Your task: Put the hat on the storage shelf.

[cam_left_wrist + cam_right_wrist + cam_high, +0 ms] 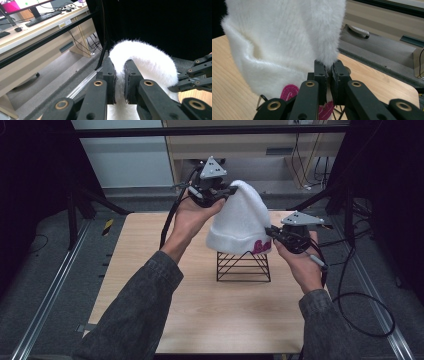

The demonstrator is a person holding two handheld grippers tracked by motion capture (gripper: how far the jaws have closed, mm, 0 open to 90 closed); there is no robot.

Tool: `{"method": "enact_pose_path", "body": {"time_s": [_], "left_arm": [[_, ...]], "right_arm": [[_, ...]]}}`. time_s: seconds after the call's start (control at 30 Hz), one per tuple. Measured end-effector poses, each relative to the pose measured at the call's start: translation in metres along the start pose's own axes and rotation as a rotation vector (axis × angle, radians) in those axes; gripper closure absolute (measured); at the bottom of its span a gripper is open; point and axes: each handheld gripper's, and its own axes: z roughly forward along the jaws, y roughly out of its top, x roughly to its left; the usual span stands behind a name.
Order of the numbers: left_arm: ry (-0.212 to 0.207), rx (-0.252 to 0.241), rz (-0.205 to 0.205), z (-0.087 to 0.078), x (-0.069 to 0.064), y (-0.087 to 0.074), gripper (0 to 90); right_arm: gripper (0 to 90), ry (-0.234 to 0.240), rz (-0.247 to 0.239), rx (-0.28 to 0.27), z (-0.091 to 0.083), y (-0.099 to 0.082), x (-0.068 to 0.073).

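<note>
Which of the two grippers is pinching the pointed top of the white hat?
The left gripper pinches the white hat at its tip; the right gripper grips the folded brim lower down.

High view looks down from six o'clock across the worktop (200, 320). Both gripper views sit tight against the white fleece hat (240, 220), the part all three share.

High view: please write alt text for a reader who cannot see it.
A person holds a white fuzzy hat over a black wire stand on a wooden table, the left gripper pinching its top, the right gripper its brim.
</note>
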Motion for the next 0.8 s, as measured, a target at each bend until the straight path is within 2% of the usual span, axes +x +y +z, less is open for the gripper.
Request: {"method": "enact_pose_path", "body": {"time_s": [0.13,0.27,0.8], "left_arm": [[0.000,0.008,-0.002,0.002,-0.001,-0.003,81.4],[-0.010,0.014,-0.003,0.002,-0.003,-0.006,81.3],[-0.046,0.061,0.022,0.003,-0.017,-0.021,80.9]], "right_arm": [[84.3,0.006,-0.019,0.016,0.001,-0.003,0.005],[84.4,0.014,-0.017,0.024,0.001,-0.008,0.006],[84.3,0.017,-0.017,0.060,0.000,-0.026,0.003]]}}
